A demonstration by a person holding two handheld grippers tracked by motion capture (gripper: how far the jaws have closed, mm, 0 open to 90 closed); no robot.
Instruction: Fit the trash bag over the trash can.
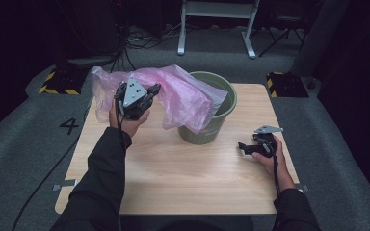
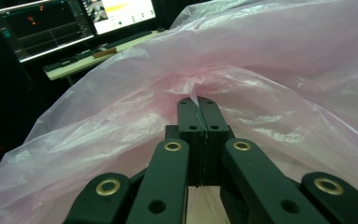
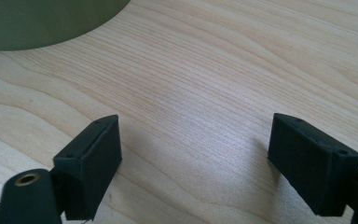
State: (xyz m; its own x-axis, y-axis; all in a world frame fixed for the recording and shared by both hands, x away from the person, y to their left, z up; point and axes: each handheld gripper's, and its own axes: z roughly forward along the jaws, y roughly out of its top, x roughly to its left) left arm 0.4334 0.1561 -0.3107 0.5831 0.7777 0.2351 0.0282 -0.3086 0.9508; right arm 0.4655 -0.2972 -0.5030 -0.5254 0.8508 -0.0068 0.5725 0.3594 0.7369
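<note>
A thin pink plastic bag (image 1: pixel 173 94) is draped over the near-left rim of an olive green bucket (image 1: pixel 220 108) that stands at the back middle of the wooden table (image 1: pixel 183 178). My left gripper (image 1: pixel 155 89) is raised at the left of the bucket and is shut on a pinched fold of the pink bag (image 2: pixel 242 70), which billows around its jaws (image 2: pixel 198 102). My right gripper (image 1: pixel 242 146) rests low on the table to the right of the bucket, open, with bare wood between its jaws (image 3: pixel 196 140). The bucket's wall (image 3: pixel 42 21) lies ahead of it.
The table stands on grey carpet with a "4" mark (image 1: pixel 69 125) at the left. Yellow-black striped blocks (image 1: pixel 58 83) sit at both back corners, and a white frame (image 1: pixel 217 19) stands behind. Monitors on a desk (image 2: pixel 65 23) appear beyond the bag.
</note>
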